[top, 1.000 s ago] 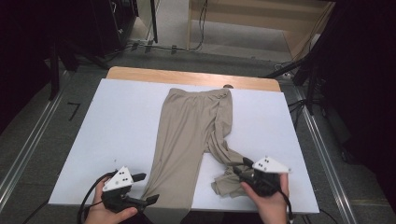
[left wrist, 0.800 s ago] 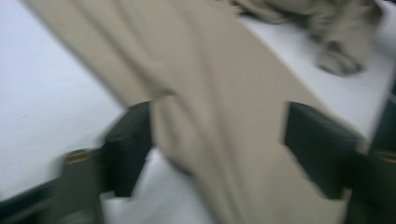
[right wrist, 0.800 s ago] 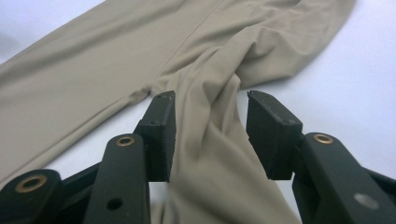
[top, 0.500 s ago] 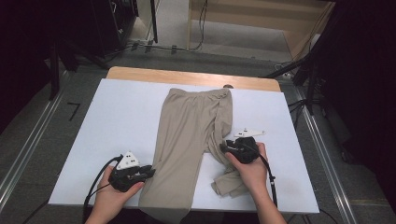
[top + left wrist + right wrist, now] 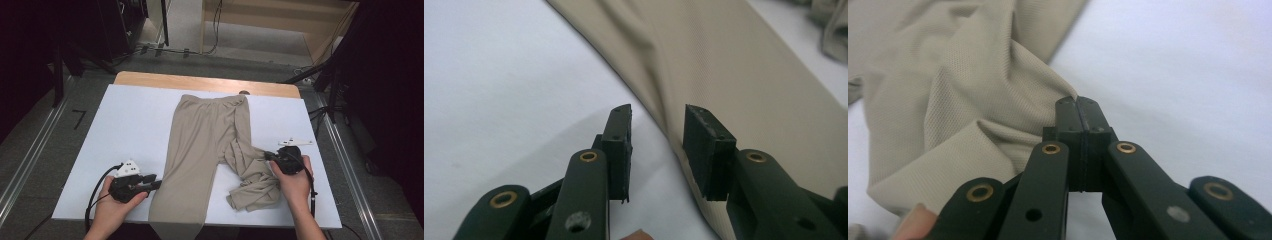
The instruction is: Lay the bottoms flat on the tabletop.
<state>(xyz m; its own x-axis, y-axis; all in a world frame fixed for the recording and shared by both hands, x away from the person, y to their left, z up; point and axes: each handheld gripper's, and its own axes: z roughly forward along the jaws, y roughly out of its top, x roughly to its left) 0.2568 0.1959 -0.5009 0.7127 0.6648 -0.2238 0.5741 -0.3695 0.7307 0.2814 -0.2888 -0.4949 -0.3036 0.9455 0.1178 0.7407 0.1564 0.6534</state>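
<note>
White-topped desk (image 5: 125, 130) with a bare wooden strip (image 5: 150, 79) along its 12 o'clock edge; metal rails (image 5: 30, 150) on grey floor at 9 and 3 o'clock; cables (image 5: 215, 20) at 12.

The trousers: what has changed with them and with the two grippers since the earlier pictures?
The right gripper, shut on the crumpled leg, drew it away from the person. The left gripper, jaws open, moved to the flat leg's edge without holding it. The waistband stayed put.

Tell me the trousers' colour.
Plain beige trousers, no pattern; clearest in the high view.
</note>
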